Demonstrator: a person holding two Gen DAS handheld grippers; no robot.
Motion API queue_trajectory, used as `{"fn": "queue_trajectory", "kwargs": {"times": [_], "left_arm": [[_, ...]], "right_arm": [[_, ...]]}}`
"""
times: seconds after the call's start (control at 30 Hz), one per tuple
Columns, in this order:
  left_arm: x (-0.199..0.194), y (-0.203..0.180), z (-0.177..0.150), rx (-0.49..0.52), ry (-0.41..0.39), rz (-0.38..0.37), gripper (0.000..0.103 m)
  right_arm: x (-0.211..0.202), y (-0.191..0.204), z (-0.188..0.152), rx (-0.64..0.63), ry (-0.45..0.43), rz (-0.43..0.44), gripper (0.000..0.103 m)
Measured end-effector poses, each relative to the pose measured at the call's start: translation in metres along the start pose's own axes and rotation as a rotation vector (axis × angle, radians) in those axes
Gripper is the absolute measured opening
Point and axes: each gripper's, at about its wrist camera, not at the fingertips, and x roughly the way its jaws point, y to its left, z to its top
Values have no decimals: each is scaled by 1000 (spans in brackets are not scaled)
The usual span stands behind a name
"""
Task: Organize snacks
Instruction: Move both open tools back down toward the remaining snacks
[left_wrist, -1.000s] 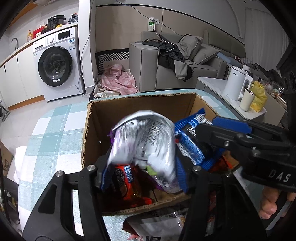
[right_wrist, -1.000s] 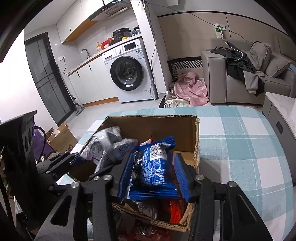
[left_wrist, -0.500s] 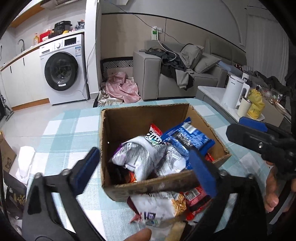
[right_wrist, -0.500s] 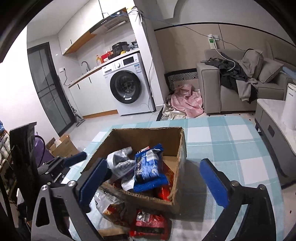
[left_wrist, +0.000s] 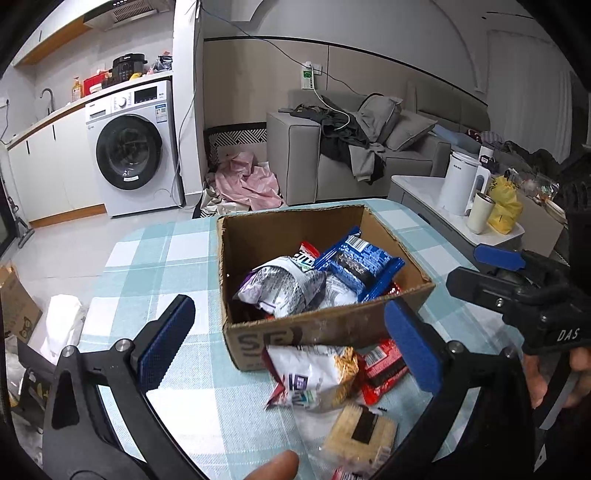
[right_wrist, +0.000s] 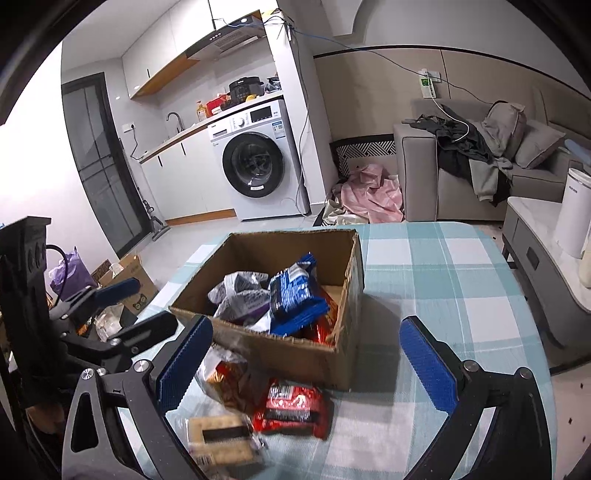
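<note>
The snacks sit in two lots: several packets already lie in the cardboard box (left_wrist: 325, 280), among them a blue packet (left_wrist: 360, 264) and a silver packet (left_wrist: 280, 286), while a white packet (left_wrist: 314, 373), a red packet (right_wrist: 291, 406) and a pale cracker pack (right_wrist: 219, 441) lie on the checked table (right_wrist: 443, 266) just this side of the box's near wall. Both tongs are spread wide and hold nothing: the left tongs (left_wrist: 291, 350) frame the white packet, the right tongs (right_wrist: 306, 362) hang above the red one.

The step in hand looks like picking up the next loose packet. To do it well, come down with one finger on each side of a single packet and grip its body, not a crinkled corner; the packets overlap, so a careless close could drag a neighbour along.

The box wall stands right ahead of both tongs and needs clearing on the lift. The two tools are close side by side, so they could collide. To the right tongs' right the tablecloth is bare and roomy; the table's edge curves away beyond.
</note>
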Motion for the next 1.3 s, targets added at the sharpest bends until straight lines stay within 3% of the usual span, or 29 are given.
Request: {"fn": "queue_trajectory", "kwargs": {"times": [0.5, 1.3], "left_arm": [[-39, 19, -35, -30, 25, 18, 102], [-30, 21, -106, -41, 151, 13, 102]], "right_arm": [[-5, -1, -32, 1, 60, -5, 103], [21, 14, -96, -23, 231, 68, 103]]}}
